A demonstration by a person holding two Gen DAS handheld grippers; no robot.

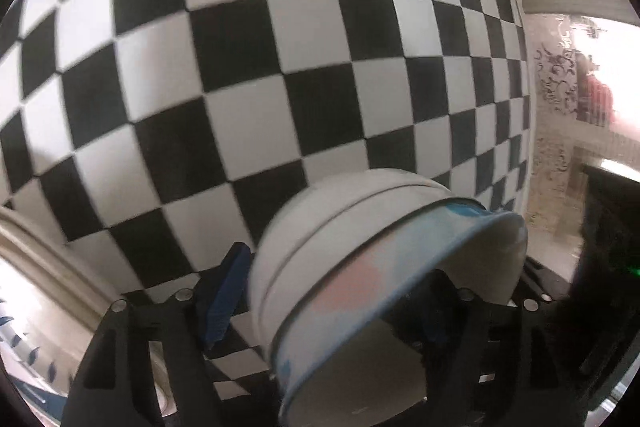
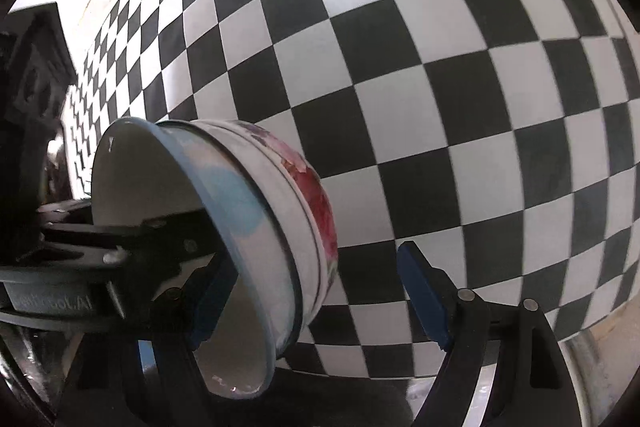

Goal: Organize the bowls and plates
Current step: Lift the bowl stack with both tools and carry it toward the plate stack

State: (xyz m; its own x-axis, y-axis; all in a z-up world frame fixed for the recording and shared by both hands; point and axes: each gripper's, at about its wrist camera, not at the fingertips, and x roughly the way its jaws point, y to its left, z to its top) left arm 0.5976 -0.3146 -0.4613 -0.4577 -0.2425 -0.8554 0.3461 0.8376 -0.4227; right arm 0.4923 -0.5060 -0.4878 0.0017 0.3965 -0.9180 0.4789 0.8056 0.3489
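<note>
Two nested bowls (image 1: pixel 320 227) lie tipped on their side on a black-and-white checked cloth (image 1: pixel 240 67). The outer one is white with a red flower print. The inner one has a blue rim and pale blue and pink patches.

From the left wrist view, the bowls sit near the right edge of the cloth, with the mouth turned right and toward the camera. The left gripper (image 1: pixel 336 267) straddles them with its jaws standing wide. Its left pad (image 1: pixel 224 291) is outside, just beside the white wall, and its other finger reaches into the open mouth. The picture is blurred there, so I cannot tell whether the pads press on the bowls or only stand beside them. At the near left edge of this view, off the cloth, a plate (image 1: pixel 24 351) with small blue marks shows in part.

From the right wrist view, the same bowls lie to the left, with the mouth facing left and near. The right gripper (image 2: pixel 316 259) is spread wide and holds nothing. Its left pad (image 2: pixel 212 303) stands inside the mouth of the inner bowl, while its right pad (image 2: pixel 424 299) hangs over the cloth, clearly apart from the flowered wall. The left gripper enters this view from the left, with one black finger inside the bowl.
</note>
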